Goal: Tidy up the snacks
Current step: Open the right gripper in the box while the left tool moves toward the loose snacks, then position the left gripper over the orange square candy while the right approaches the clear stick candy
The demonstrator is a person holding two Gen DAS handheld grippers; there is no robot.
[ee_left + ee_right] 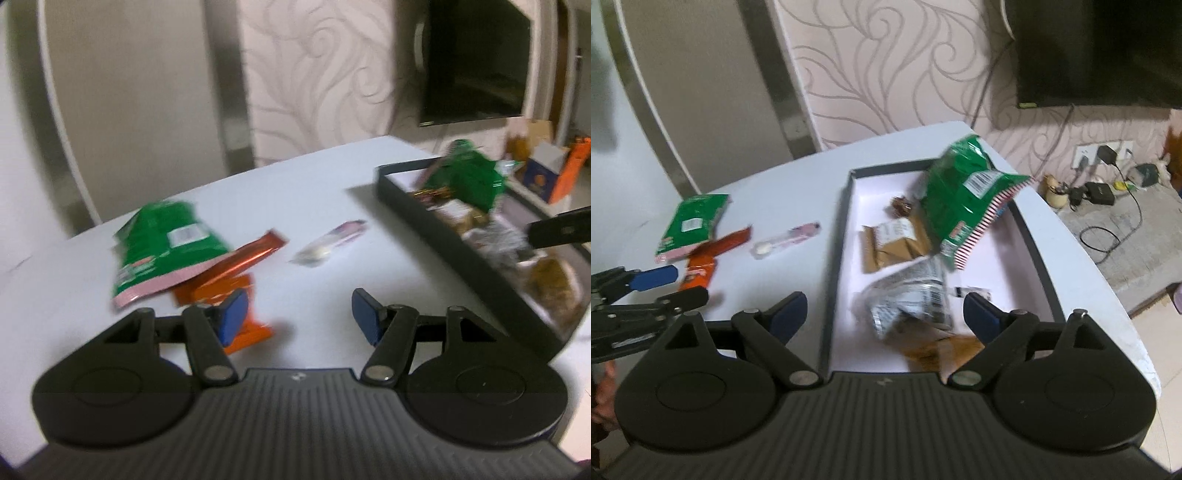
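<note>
My left gripper (298, 317) is open above the white table (332, 192), with nothing between its blue pads. Its left pad (231, 317) overlaps an orange packet (221, 291); contact cannot be told. Beyond lie a green bag (166, 243), a red bar (251, 254) and a clear pink packet (328, 240). My right gripper (886, 317) hangs open over the dark tray (834, 258), above a silver packet (908, 299). Inside the tray a second green bag (964, 199) lies tilted, one corner over the right rim, next to a brown packet (894, 240).
In the right wrist view the left gripper (653, 280) shows at the left edge, near the orange packet (698, 277). A dark screen (1100, 51) hangs on the patterned wall. Chargers and cables (1100, 192) lie on a ledge beyond the table's right edge.
</note>
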